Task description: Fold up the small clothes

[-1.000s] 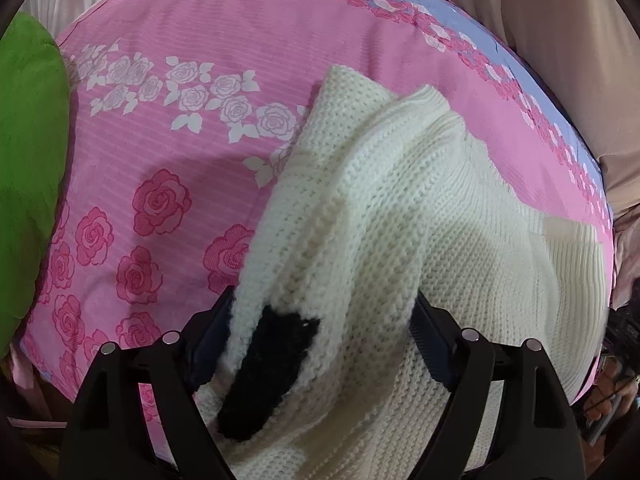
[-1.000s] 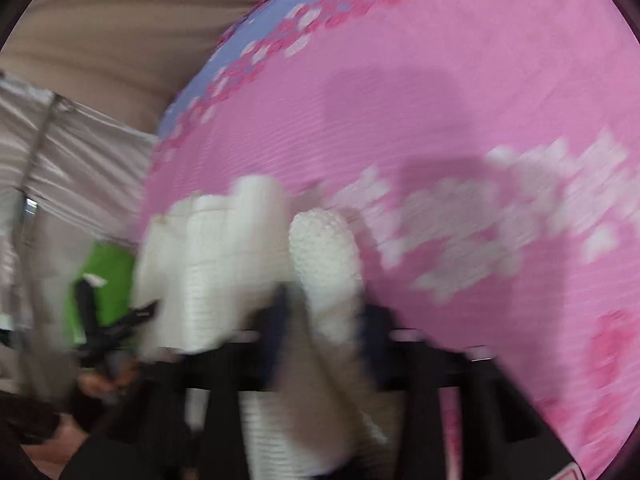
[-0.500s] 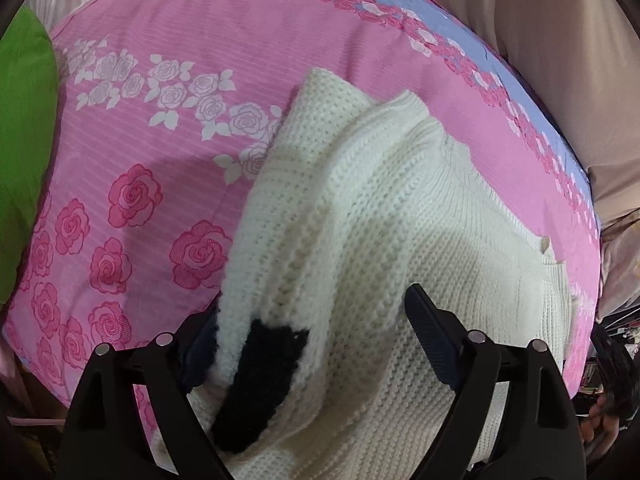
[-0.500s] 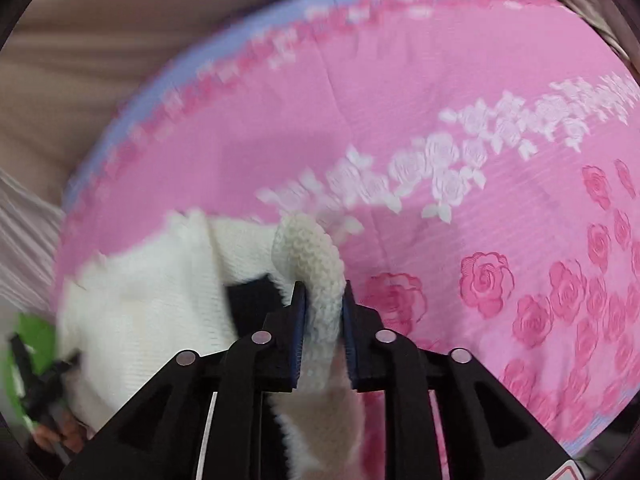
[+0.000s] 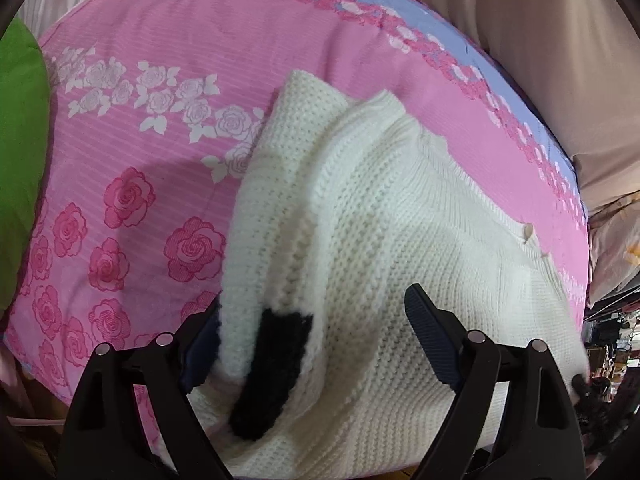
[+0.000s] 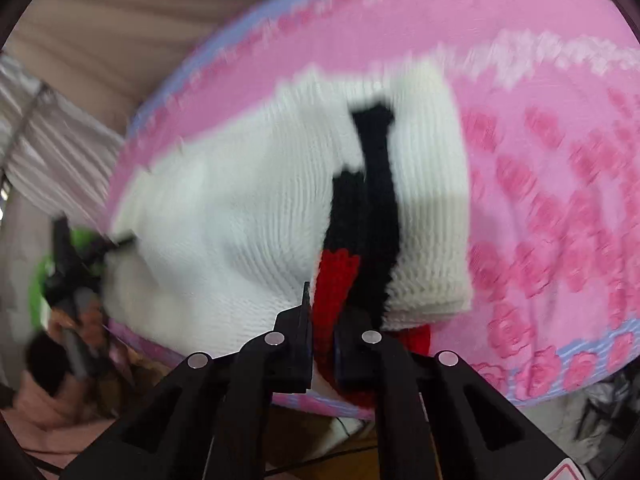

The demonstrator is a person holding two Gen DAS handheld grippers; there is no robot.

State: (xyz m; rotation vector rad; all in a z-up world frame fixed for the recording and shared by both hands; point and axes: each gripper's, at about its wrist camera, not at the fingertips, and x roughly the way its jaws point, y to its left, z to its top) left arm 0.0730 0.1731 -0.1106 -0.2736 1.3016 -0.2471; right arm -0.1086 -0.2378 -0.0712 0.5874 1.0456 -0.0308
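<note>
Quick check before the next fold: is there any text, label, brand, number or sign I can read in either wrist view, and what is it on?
None readable.
White knit sweater: no tag or print shows.
Pink rose bedsheet: pattern only, no words.
Red-and-white sticker at the right wrist view's bottom edge: cut off, unreadable.
Cluttered shelves at the left wrist view's right edge: too small to read.

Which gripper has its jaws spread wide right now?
The left gripper: its jaws stand far apart over the white sweater. The right gripper is nearly shut.
</note>
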